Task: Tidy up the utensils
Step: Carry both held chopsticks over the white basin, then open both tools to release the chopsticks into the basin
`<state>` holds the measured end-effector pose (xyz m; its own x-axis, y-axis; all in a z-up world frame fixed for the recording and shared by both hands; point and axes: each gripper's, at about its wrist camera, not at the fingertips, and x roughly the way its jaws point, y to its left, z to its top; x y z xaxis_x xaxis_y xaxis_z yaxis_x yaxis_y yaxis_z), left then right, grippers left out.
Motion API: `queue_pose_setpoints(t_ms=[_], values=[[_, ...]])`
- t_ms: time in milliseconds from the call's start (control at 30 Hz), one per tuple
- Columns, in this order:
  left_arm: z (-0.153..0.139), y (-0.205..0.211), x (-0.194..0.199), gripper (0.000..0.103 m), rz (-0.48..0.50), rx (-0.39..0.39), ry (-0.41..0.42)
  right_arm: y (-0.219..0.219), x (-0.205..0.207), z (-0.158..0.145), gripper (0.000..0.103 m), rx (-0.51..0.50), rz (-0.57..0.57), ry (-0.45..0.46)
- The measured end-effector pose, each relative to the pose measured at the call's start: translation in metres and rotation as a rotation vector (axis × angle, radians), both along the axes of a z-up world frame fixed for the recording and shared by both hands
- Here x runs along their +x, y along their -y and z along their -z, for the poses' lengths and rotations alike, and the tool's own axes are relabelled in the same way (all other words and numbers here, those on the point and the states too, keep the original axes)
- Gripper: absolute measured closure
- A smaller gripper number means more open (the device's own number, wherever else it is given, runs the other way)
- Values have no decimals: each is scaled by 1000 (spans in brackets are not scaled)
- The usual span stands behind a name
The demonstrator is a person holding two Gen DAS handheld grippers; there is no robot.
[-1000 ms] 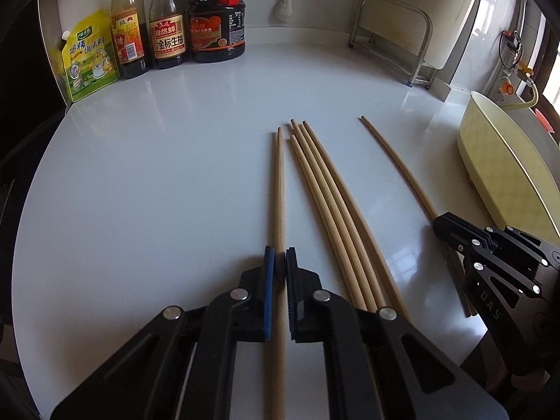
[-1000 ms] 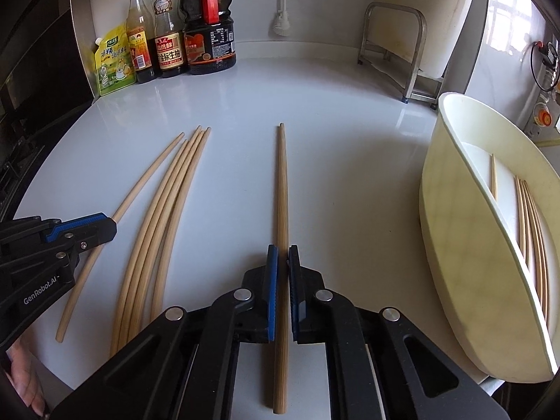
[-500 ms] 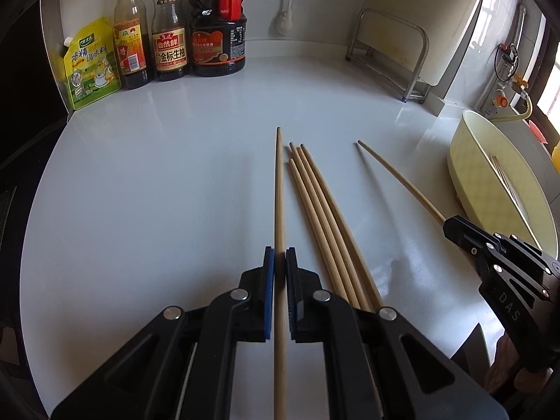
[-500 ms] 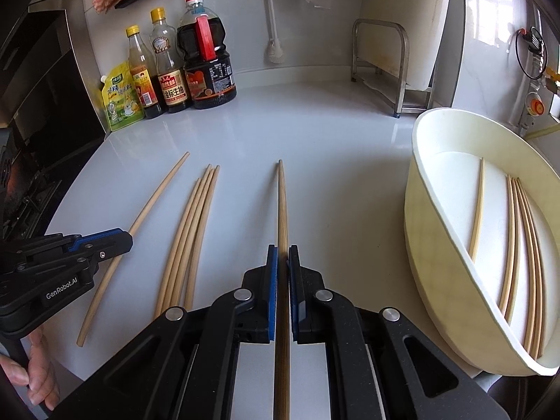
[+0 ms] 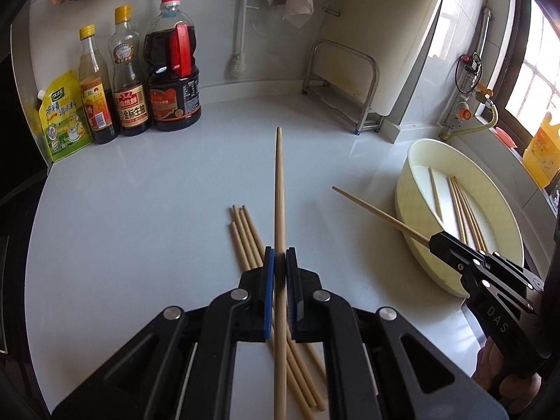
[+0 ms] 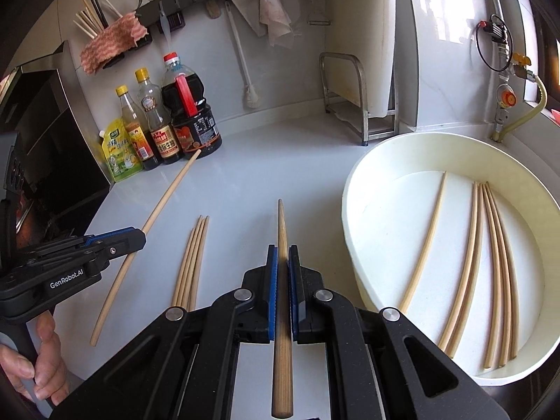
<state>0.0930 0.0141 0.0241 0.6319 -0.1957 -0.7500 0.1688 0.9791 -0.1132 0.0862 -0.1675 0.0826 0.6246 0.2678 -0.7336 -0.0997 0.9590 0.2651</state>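
While both grip chopsticks (image 5: 279, 189), basin (image 6: 353, 189) near.

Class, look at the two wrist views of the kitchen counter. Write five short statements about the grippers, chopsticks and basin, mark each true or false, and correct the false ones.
1. The left gripper is shut on a chopstick. True.
2. The right gripper is open and holds nothing. False: it is shut on another chopstick.
3. The white basin already holds five chopsticks. True.
4. Four loose chopsticks lie bunched on the counter. True.
5. The sauce bottles stand inside the basin. False: they stand on the counter by the back wall.
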Motion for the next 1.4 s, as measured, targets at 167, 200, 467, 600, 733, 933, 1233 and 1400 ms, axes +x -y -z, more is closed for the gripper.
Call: queue_pose_setpoints(t_ms=[167, 200, 467, 600, 733, 933, 1233, 1400], values=[[-15, 22, 4, 96, 45, -5, 33, 22, -5, -14, 97, 30, 43, 39], [-18, 27, 5, 96, 56, -6, 38, 27, -6, -17, 97, 37, 53, 45], [-42, 76, 10, 96, 158, -20, 82, 76, -15, -39, 97, 65, 171, 114], [-48, 111, 18, 96, 239, -27, 84, 108, -18, -39, 97, 47, 267, 121], [-48, 151, 28, 96, 312, -23, 79, 138, -21, -31, 97, 19, 364, 106], [-31, 211, 45, 96, 426, -19, 35, 158, -19, -13, 97, -32, 448, 87], [7, 255, 68, 95, 478, 28, -53, 179, -9, 16, 94, -3, 473, -13], [6, 242, 69, 75, 440, 21, -41, 173, -11, 11, 87, -21, 473, 4]])
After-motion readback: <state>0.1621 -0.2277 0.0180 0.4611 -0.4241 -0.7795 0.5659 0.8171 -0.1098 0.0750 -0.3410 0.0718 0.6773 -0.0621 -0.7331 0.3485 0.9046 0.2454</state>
